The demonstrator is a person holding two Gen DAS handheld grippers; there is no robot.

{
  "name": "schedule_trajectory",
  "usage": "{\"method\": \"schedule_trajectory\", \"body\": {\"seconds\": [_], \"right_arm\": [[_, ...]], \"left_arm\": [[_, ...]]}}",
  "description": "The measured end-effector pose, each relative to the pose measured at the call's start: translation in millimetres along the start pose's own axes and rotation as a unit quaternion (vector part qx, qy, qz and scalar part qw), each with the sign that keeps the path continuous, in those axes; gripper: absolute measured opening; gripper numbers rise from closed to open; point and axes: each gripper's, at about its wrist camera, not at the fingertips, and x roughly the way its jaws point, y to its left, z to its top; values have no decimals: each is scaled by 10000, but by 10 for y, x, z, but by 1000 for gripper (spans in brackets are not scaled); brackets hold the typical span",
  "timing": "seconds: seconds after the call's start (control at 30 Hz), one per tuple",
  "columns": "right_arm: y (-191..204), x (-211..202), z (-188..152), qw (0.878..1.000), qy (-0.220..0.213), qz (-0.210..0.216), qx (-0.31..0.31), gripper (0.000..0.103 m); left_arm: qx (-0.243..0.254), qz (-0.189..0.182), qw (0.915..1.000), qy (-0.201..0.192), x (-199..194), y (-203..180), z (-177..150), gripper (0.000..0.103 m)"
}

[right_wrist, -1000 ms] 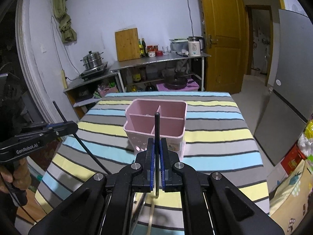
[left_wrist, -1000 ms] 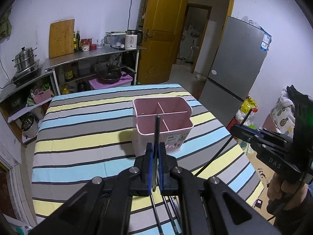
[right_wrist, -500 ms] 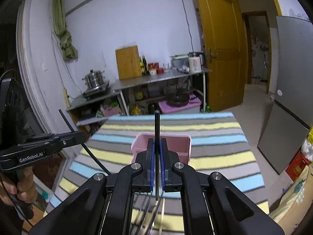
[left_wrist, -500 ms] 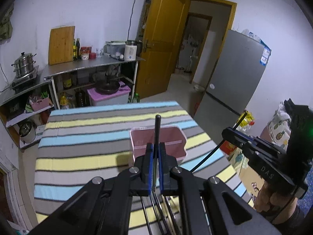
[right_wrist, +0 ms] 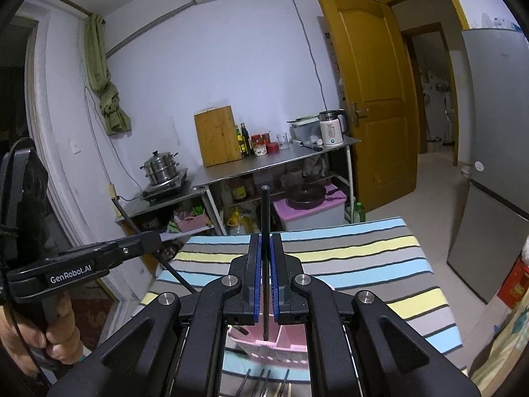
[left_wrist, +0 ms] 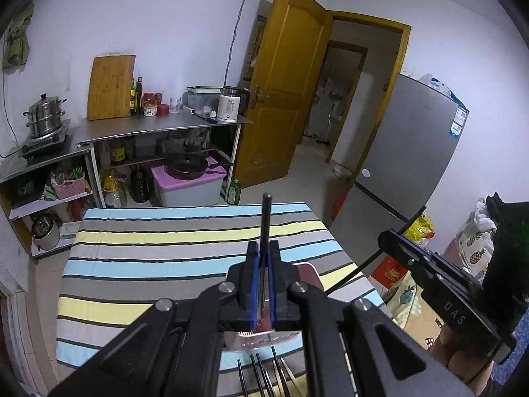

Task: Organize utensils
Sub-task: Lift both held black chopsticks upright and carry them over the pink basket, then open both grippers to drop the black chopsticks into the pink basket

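My left gripper [left_wrist: 260, 278] is shut on a black chopstick [left_wrist: 265, 218] that stands upright between its blue pads. My right gripper [right_wrist: 265, 274] is shut on another black chopstick [right_wrist: 264, 211], also upright; its lower end hangs over the pink utensil holder [right_wrist: 284, 340]. The holder sits on the striped table, mostly hidden under both grippers, and shows in the left wrist view [left_wrist: 310, 274]. Each gripper appears in the other's view, the right one [left_wrist: 439, 284] and the left one [right_wrist: 82, 264]. Several loose chopsticks [left_wrist: 264, 374] lie on the table's near edge.
The striped tablecloth [left_wrist: 165, 248] covers the table. Behind it stand a steel shelf unit [left_wrist: 158, 132] with a kettle, jars and a cutting board, a yellow door [left_wrist: 281, 82] and a grey fridge [left_wrist: 406, 152] at the right.
Both grippers have risen and tilted up with their chopsticks. The pink holder has slid from the middle of each view down under the grippers.
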Motion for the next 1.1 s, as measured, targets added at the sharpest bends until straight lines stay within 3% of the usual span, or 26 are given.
{"method": "schedule_trajectory", "body": {"seconds": [0.4,0.7,0.8,0.87,0.93,1.1], "right_arm": [[-165,477,-376,9990,414,4,170,5],[-248,673,-580,9972,693,50,271,5],[-277,685,-603,9966,773,37,288,5],[-289,650,-601,9968,750,0,268,6],[-298,609,-575,9973,689,10,259,15],[-311,423,-528,9982,563,-37,219,23]], "left_arm": [[-233,10,9991,352,560,191,-318,5],[-324,-3,9980,535,739,249,-508,6],[-390,-22,9979,511,725,268,-524,14],[-455,-26,9979,450,691,298,-515,28],[-495,-22,9980,385,641,316,-508,32],[-480,58,9985,239,487,342,-477,38]]}}
